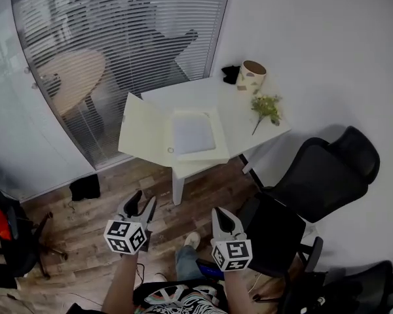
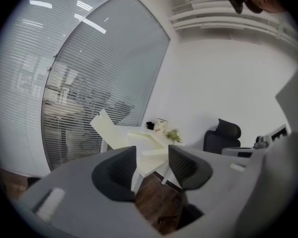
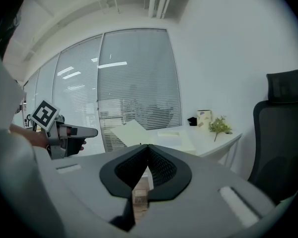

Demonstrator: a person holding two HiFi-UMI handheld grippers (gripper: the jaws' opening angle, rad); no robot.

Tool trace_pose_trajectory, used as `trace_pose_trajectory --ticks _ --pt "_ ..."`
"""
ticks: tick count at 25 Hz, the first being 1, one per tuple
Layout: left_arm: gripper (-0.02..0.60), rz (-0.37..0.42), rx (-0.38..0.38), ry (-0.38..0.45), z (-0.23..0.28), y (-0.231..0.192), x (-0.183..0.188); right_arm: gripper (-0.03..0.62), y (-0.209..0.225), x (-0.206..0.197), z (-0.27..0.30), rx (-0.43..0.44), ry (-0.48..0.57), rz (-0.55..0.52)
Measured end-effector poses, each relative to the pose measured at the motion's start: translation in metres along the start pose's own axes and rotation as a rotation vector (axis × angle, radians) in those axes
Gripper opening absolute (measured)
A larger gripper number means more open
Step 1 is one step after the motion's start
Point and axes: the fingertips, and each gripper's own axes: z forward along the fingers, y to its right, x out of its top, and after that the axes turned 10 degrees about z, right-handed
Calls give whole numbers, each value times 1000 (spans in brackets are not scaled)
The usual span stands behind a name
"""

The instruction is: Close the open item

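Head view: the open cream flat box lies on the white counter, well ahead of both tools. Its flung-back lid is nearer the spread left tool. The right tool is pressed together, empty.

cream box, white table (black chair)

I can read no writing anywhere: none on the open folder, and the cup print is too small.

One table, one open box, one cup, one flower sprig, two grippers
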Motion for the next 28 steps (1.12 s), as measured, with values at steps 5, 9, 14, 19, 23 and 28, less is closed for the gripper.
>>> trace_pose_trajectory --ticks 5,9,14,19,23,28 --pt "253 -27 96 -18 72 -25 14 0 58 31 68 30 -44 -24" --pt "253 -27 149 -42 114 -34 18 0 99 44 108 41 -79 -30" --pt "253 -49 205 -65 148 -42 15 0 131 53 147 66 -114 -35" --pt "253 -69 235 -72 167 -51 10 0 141 49 174 94 -152 -52" --pt "253 -77 255 -72 175 -59 10 0 141 48 187 114 -163 -63" --pt "253 -131 281 -98 188 -69 -2 0 144 48 201 147 -173 -65"
